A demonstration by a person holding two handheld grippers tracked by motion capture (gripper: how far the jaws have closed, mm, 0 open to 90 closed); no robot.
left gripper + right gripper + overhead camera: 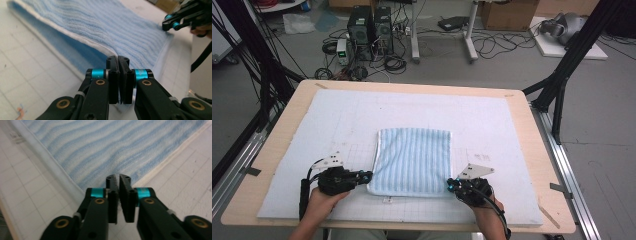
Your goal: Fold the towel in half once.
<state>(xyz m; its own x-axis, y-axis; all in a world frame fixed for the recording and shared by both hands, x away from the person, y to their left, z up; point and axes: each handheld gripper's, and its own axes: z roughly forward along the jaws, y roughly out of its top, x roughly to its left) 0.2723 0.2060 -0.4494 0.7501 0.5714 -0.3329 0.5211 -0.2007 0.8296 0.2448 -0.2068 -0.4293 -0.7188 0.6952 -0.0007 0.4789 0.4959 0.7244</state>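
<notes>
A folded towel with pale blue and white stripes lies flat on the white gridded mat. My left gripper sits at its near left corner. In the left gripper view its jaws are pressed together on the towel's white edge, whose top layer is raised a little. My right gripper sits at the near right corner. In the right gripper view its jaws stand a narrow gap apart, with the fuzzy corner of the towel between the tips. The right gripper also shows far across the towel.
The mat covers most of a light wooden table. Black frame posts stand at the table's far corners. Computers and cables are on the floor beyond the far edge. The person's hands hold both grippers near the front edge.
</notes>
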